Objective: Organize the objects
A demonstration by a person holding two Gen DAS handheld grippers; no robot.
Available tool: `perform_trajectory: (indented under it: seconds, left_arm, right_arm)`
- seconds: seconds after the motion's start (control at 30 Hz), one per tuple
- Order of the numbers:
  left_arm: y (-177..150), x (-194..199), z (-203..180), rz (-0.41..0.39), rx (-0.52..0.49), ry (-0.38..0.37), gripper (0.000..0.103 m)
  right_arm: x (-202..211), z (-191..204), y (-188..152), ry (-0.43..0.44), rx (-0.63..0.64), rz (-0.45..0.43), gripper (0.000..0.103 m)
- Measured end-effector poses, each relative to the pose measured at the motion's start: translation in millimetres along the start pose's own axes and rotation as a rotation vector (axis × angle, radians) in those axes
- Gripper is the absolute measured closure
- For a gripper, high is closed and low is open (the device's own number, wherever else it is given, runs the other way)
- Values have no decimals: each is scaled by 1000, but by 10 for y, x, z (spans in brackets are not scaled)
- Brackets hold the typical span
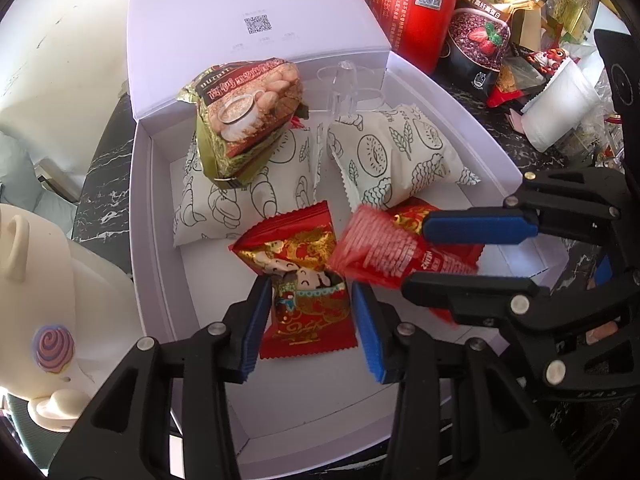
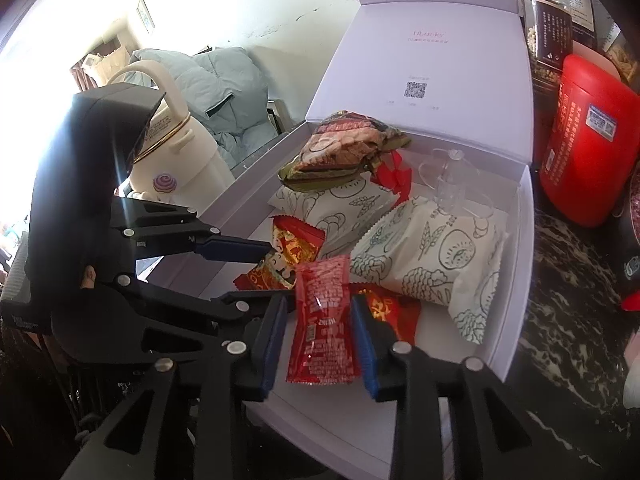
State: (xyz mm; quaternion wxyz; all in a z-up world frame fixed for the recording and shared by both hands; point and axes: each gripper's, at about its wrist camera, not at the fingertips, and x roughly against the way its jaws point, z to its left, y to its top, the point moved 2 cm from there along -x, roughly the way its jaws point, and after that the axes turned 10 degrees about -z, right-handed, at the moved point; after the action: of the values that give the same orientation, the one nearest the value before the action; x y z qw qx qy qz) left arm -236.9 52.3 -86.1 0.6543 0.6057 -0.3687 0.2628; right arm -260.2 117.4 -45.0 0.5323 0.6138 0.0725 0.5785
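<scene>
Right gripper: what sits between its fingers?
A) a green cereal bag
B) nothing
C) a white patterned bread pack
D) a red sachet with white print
D: in the right wrist view the right gripper has its blue fingers on either side of the red sachet, over the white box.

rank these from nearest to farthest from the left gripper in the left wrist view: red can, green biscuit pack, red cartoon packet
1. red cartoon packet, between the fingers of the left gripper, at the near end of the white box.
2. green biscuit pack, leaning at the box's far end.
3. red can, outside the box, far right.
</scene>
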Motion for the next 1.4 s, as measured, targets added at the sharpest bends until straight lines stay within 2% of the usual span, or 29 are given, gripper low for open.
perform_trajectory:
  seconds: [0.13,0.27,0.3,0.37,0.53,0.6,0.73,0.8,0.97,1.4]
  left_arm:
    - [-1,18,6,-3,9,0,57]
    - [9,18,18,1,25,25,46]
    - [6,27,20,4,24,32,40]
    - [-5,31,4,15,15,34,35]
    - [-18,101,-12,-8,20,31,31]
    - [-18,123,-10,-21,27,31,31]
    - [-18,197,-15,-59,30,38,30]
    - [-9,226,-35,-79,29,37,29]
    - [27,328,-18,-129,72,7,26]
    - [38,692,-69,-212,93,19,16]
  right_arm:
    - [123,32,-31,-20,2,-16,54]
    - [168,42,-42,-49,0,-28,50]
    - [187,44,-42,-58,3,-33,50]
    - [212,50,-35,-74,4,-43,49]
    - [412,-25,-2,-104,-12,-79,47]
    - [452,-41,5,-130,-9,-107,40]
    - [567,-51,27,-180,-6,-144,34]
    - [608,-59,26,-193,-6,-145,24]
    - [690,-36,36,-237,7,-175,15]
    - [1098,132,101,-300,-11,-271,11]
